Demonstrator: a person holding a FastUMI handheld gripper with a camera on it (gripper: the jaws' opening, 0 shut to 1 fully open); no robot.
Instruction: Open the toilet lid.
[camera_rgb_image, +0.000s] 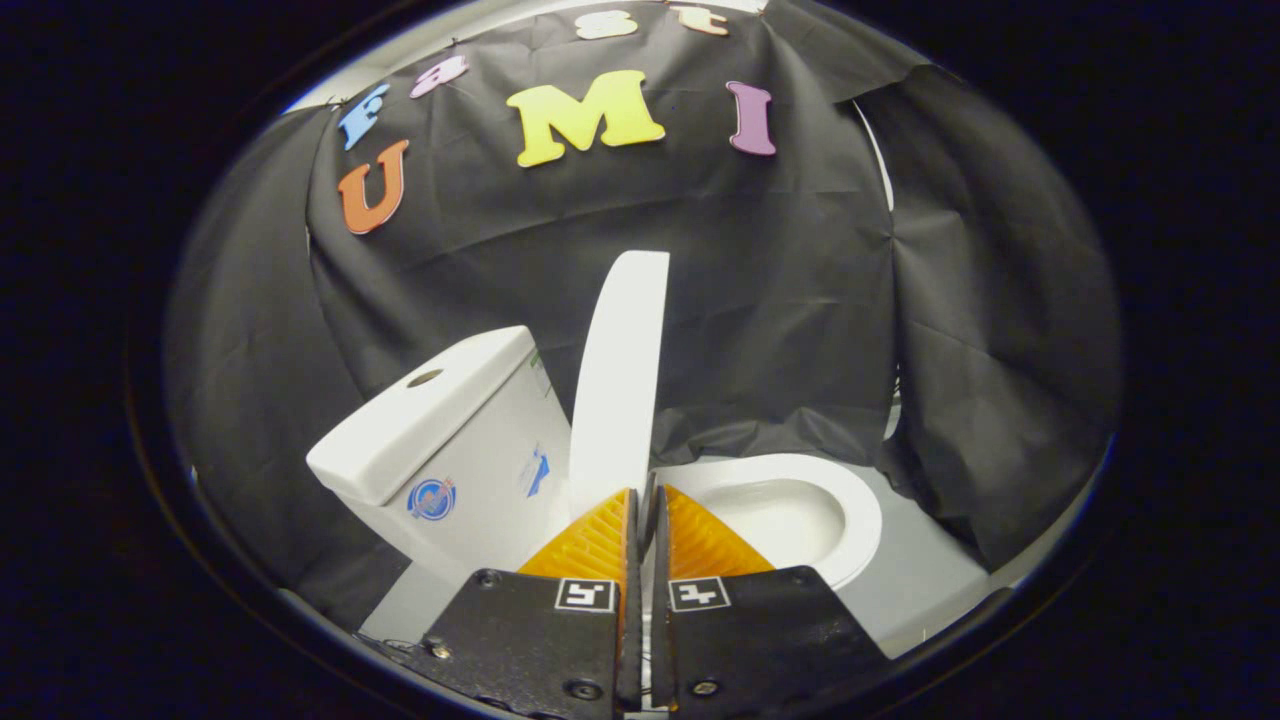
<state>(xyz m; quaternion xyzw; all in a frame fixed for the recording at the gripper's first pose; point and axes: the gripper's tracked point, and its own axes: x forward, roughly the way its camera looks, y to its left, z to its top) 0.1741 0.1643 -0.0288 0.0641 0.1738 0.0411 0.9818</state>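
In the gripper view, the toilet lid (620, 380) stands raised on edge, nearly upright, rising from just ahead of the gripper (643, 500). The jaws are drawn almost together, with only a thin slit between them, and the lid's lower edge sits right at their tips. Whether both fingers press on that edge or merely meet in front of it cannot be told, since the fingers themselves hide the contact.

Taking the lid as the landmark: the tank (440, 440) stands to its left, close beside it, with a round button hole in its top. To the lid's right and lower lies the open bowl (790, 510), its rim bare and the seat ring uncovered. Behind the lid hangs the black cloth wall (800, 300). A pale floor (930, 580) shows beyond the bowl.

As a judgement, the lifting step is nearly finished: the lid is well past halfway and close to vertical, though a gap remains between it and the tank, so it does not yet lean back at rest.

The next move likely calls for a gentle push toward the tank until the lid rests there, then parting the jaws and backing away. The risk is that releasing too early lets the lid fall back over the bowl.
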